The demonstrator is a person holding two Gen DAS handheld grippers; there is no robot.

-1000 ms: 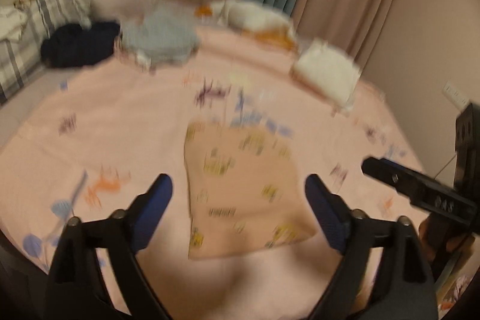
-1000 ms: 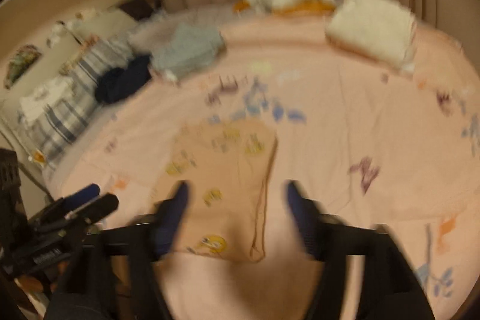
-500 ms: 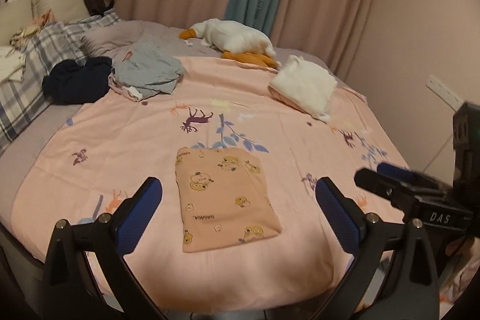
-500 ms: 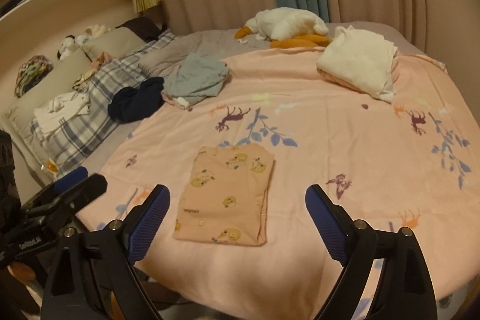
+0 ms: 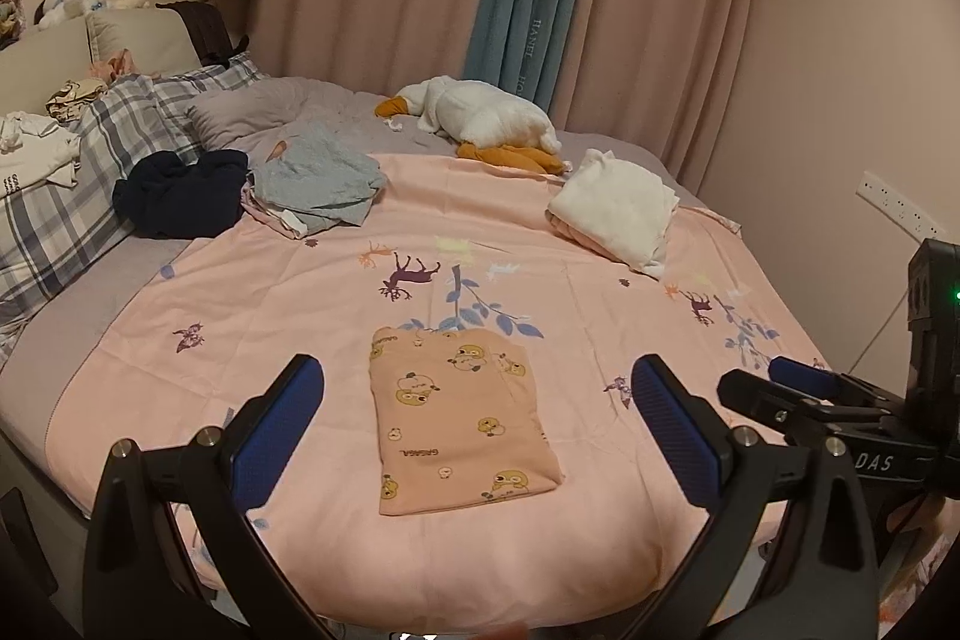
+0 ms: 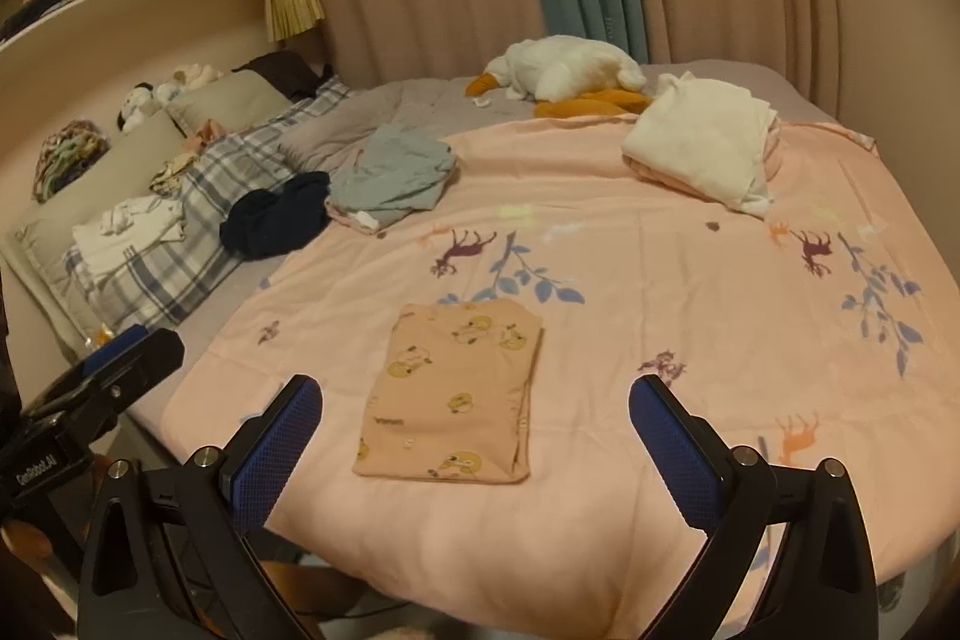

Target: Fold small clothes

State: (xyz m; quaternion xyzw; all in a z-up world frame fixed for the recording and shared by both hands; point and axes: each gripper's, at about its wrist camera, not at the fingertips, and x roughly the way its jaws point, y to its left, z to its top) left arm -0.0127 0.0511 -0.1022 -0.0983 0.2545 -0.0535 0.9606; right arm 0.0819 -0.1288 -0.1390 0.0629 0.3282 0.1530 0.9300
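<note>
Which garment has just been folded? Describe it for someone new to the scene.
On the pink bedspread, nearest the foot edge, lies the folded peach garment. Unlike the crumpled grey-blue clothes and navy clothes near the pillows, it is a flat rectangle printed with yellow cartoon faces.

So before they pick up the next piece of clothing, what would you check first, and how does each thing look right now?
1. Left gripper open and empty: ok, fingers wide apart, nothing between them.
2. Right gripper open and empty: ok, same.
3. Peach garment finished: ok, it lies flat as a neat folded rectangle on the pink blanket.
4. Both grippers clear of that garment: ok, neither touches it.
5. Next piece to fold available: ok, a crumpled light blue garment and a dark navy one lie at the far left.
6. Whether those two are within easy reach: cannot tell.
</note>
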